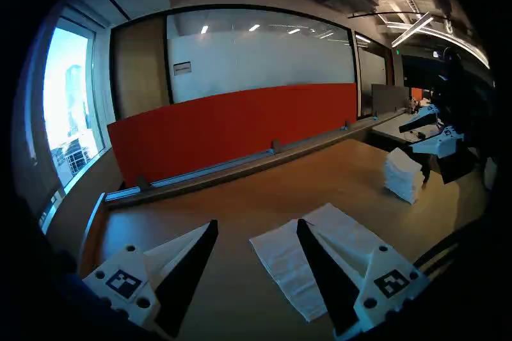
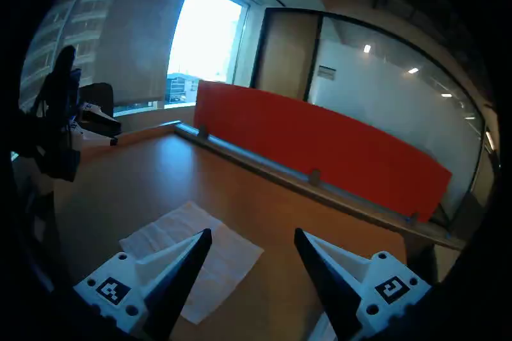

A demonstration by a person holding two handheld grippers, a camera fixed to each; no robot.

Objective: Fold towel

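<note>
The flat white cloth towel (image 1: 281,264) is showing plain white with faint crease lines at the lower middle of the left gripper view, against the warm brown wooden table (image 1: 288,181). The left gripper (image 1: 256,220) and right gripper (image 2: 252,230) are each showing white plastic fingers with black inner faces and black-and-white square markers. A flat orange-red divider panel (image 1: 237,126) is running across mid-frame, and a stack of folded white cloths (image 1: 403,178) is sitting at the right.
</note>
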